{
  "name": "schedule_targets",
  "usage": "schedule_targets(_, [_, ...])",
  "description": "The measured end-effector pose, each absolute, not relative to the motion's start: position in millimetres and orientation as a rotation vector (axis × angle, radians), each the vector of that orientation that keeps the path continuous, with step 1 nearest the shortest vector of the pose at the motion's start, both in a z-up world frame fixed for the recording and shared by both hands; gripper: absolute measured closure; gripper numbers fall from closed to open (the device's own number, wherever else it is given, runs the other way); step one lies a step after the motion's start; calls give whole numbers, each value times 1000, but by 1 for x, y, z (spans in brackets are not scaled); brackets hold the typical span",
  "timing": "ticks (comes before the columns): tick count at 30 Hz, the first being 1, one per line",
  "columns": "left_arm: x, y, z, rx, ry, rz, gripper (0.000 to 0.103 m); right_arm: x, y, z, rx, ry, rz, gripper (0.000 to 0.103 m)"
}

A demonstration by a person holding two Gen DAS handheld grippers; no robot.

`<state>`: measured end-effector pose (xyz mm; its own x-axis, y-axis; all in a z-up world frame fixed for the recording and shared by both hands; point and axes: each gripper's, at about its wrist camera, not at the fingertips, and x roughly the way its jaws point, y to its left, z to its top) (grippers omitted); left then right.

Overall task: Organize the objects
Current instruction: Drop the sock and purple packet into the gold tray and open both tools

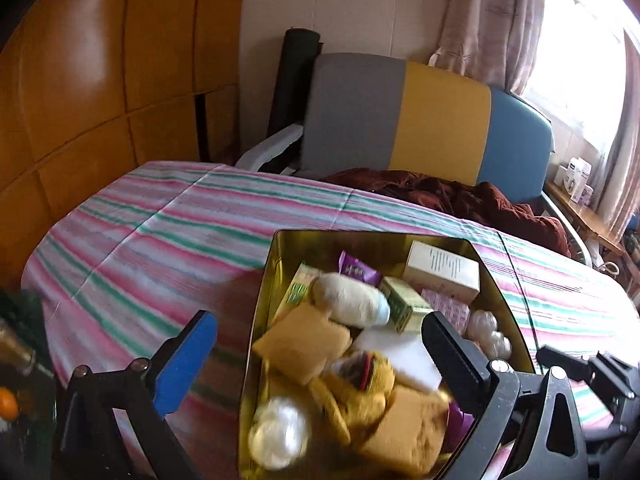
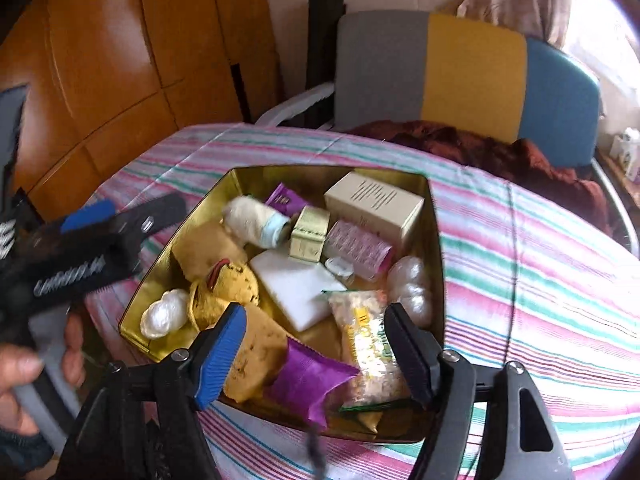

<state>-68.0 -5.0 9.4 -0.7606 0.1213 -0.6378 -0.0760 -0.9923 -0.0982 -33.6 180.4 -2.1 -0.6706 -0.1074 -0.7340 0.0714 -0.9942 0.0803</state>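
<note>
A round table under a pink, green and white striped cloth (image 2: 520, 248) fills the scene, with wooden cabinet doors (image 1: 100, 80) far left and a grey, yellow and blue chair (image 2: 472, 76) at the far side, a rust-brown garment (image 2: 500, 156) heaped on its seat. In the middle of the table sits the gold tin (image 2: 136, 312), open and packed. Inside: a cream carton (image 2: 376, 200) at the far right corner, a small green box (image 2: 310, 236) beside it, a pale roll of cloth (image 2: 256, 216) to its left, a white pad (image 2: 296, 288) in the centre, yellow sponges (image 1: 304, 340), pearly shells (image 2: 412, 284) by the right wall and another at the near left. At the near edge lie a purple packet (image 2: 308, 384) and a clear snack bag (image 2: 368, 356).

The right gripper (image 2: 316, 352) hovers over those two, jaws parted, gripping nothing; the packet and bag lie loose below. The left gripper (image 1: 320, 356) stands wide open over the tin's near left side, empty too. A person's hand (image 2: 24, 364) grips its handle at the left edge.
</note>
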Motion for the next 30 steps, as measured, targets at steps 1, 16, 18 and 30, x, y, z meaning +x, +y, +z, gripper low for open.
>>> schedule_targets(1, [-63, -6, 9, -1044, -104, 2851, 0, -33, 181, -1, 1224, -67, -2797, 30])
schedule_targets(16, [4, 7, 13, -979, 9, 2943, 0, 0, 194, 4, 1212, -76, -2944, 29])
schedule_targets(18, [7, 8, 14, -974, 6, 2933, 0, 2, 194, 3, 1219, -75, -2948, 29])
schedule_targets(30, [10, 7, 12, -981, -45, 2915, 0, 1, 195, -4, 1251, -79, -2946, 29])
